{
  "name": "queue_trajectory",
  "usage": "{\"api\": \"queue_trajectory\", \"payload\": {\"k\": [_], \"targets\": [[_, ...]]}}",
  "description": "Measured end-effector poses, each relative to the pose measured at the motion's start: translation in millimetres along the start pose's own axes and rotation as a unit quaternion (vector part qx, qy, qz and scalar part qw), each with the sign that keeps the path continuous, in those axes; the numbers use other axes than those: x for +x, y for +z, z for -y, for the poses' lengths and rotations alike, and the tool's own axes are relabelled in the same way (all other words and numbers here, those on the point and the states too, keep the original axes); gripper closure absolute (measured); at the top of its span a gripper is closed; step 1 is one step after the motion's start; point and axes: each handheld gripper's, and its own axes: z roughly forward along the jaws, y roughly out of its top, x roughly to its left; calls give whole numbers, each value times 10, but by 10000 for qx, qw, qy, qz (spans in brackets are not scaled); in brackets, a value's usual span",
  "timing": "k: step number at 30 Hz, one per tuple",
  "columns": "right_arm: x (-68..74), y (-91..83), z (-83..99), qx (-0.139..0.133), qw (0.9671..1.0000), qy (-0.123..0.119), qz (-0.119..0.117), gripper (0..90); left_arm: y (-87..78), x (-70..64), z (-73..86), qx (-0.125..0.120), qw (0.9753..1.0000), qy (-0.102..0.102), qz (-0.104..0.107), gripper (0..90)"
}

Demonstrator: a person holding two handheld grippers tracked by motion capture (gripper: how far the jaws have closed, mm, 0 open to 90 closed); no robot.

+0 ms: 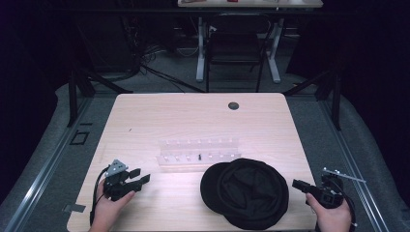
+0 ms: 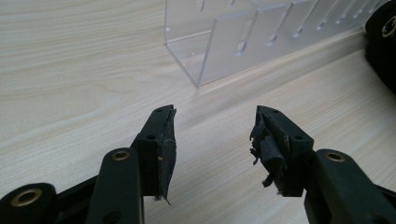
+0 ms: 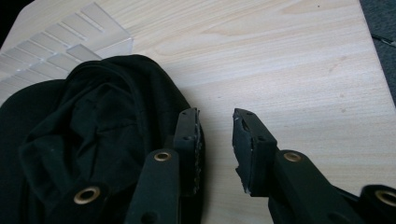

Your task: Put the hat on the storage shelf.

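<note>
Black cloth cap [image 1: 247, 192] lying flat on the pale wooden worktop [image 1: 159, 116], toward the near right part, crown side crumpled in folds. Long axis roughly left to right across the worktop, the flat brim [image 1: 211, 182] pointing to the left, toward the left hand-held gripper [image 1: 141, 177]. Just behind the cap, touching or nearly so, a clear acrylic rack [image 1: 198, 153] with a row of slotted dividers, running left to right.

Left hand-held gripper [image 2: 212, 126] held low over the near left part of the worktop, jaws spread wide, nothing between them, worn dark pads [image 2: 168, 144] on the inner faces; aimed toward the rack's [image 2: 219, 46] end, with a sliver of the cap [image 2: 383, 42] at the far right edge of the left gripper view.

Right hand-held gripper [image 1: 297, 184] at the near right edge of the worktop, aimed left at the cap. In the right gripper view, right hand-held gripper [image 3: 215, 116] moderately open, empty, one jaw just beside the cap's [image 3: 93, 130] folded edge, the other over bare wood; contact with the cloth impossible to tell. Rack [image 3: 60, 51] visible beyond the cap.
</note>
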Motion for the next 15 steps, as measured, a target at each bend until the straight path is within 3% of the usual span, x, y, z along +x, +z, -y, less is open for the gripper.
{"api": "queue_trajectory", "payload": {"k": [8,10,15], "targets": [[64,-55,-30,274,9995,1,-166,713,6,1,2,-3,10000,-15,-1,489],[89,-25,-16,275,9995,49,-138,713,7,-1,-1,11,10000,7,13,489],[90,7,-8,597,9982,1,-53,713,6,-8,-4,21,10000,10,21,489]]}}
